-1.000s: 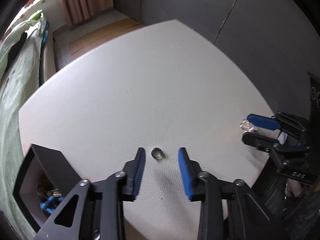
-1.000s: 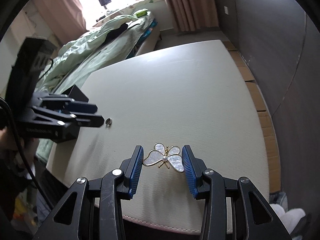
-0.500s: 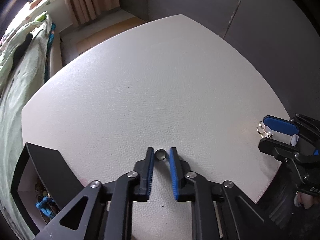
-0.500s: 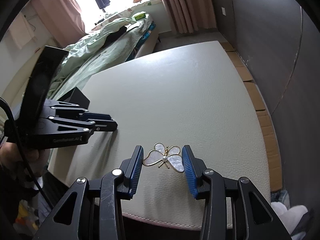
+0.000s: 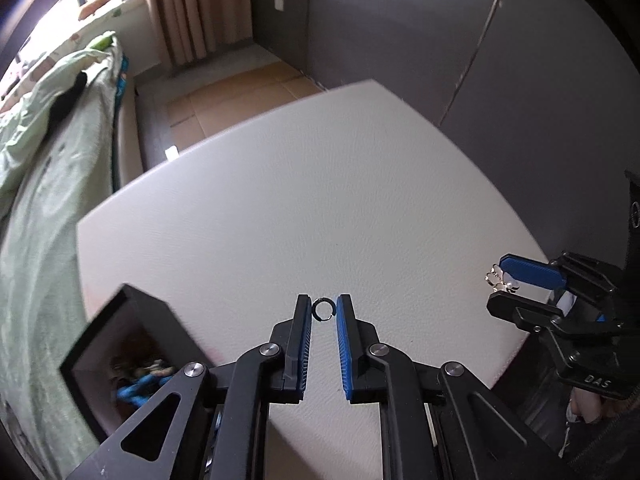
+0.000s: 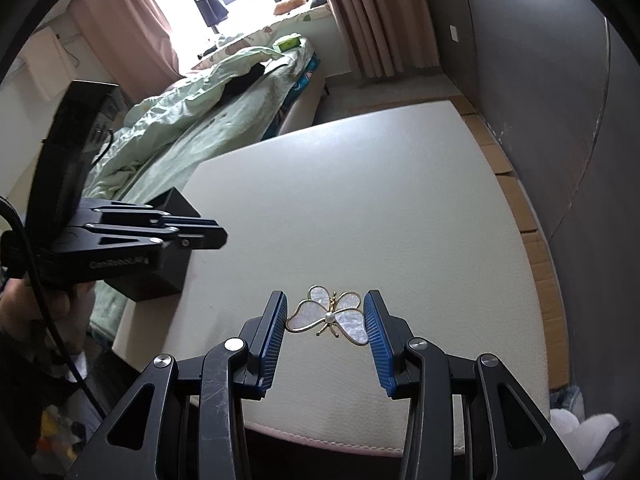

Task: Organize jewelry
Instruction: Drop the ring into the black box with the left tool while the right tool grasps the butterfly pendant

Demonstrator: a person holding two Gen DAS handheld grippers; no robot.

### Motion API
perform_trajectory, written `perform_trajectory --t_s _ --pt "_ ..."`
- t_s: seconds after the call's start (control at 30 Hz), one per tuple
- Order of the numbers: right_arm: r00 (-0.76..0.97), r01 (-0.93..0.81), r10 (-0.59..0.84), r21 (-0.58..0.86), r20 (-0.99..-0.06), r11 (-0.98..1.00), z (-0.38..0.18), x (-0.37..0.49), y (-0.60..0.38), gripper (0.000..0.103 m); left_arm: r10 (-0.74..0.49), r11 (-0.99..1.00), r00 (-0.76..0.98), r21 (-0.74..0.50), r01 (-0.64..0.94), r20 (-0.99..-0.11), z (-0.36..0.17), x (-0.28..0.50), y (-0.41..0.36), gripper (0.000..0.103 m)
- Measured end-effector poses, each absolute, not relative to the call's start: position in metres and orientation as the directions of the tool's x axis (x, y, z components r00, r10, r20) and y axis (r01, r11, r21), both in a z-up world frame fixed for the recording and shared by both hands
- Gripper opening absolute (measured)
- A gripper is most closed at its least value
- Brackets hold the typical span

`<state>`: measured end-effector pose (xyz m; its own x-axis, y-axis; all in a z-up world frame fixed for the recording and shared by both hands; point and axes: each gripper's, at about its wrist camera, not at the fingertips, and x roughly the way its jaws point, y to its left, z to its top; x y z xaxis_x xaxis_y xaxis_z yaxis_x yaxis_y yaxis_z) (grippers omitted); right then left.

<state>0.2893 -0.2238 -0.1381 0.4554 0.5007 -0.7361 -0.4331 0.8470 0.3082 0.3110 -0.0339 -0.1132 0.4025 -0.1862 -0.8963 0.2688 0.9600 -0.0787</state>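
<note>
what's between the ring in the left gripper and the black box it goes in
Nothing visible. The ring is pinched in the left gripper, and the open black box sits just left of it, with only bare table between.

White table [image 5: 320, 200] fills mid-frame, pebbled top, pale pink edge at 6 o'clock in right wrist view. Bed w/ green duvet [image 6: 192, 120] at 10 o'clock, black garment on it. Pink-beige curtains [image 6: 376, 16] at 12–1, bright window btwn them. Dark grey wall [image 5: 520, 60] at 2–3 o'clock. Brown cardboard [image 5: 240, 92] on floor beyond table.
</note>
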Motion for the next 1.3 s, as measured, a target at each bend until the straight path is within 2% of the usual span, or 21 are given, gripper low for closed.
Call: perform_trajectory --t_s 0.57,0.9,1.2,1.3 --pt "0.489 -0.490 0.526 0.279 -0.696 0.826 -0.098 0.271 -0.176 0.041 -0.147 0.987 0.507 -0.089 0.137 -0.849 -0.067 0.273 0.046 0.013" --pt "0.486 -0.516 0.525 0.255 -0.699 0.818 -0.086 0.265 -0.146 0.041 -0.149 0.989 0.535 -0.131 0.072 -0.832 -0.072 0.271 0.081 0.013" --pt "0.488 -0.519 0.509 0.233 -0.709 0.822 -0.080 0.266 -0.137 0.041 -0.192 0.981 0.521 -0.167 0.095 -0.832 -0.080 0.291 0.077 0.014" --pt "0.484 -0.519 0.508 0.233 -0.713 0.822 -0.080 0.268 -0.136 0.041 -0.202 0.979 0.495 -0.171 0.108 -0.845 -0.084 0.295 0.074 0.019"
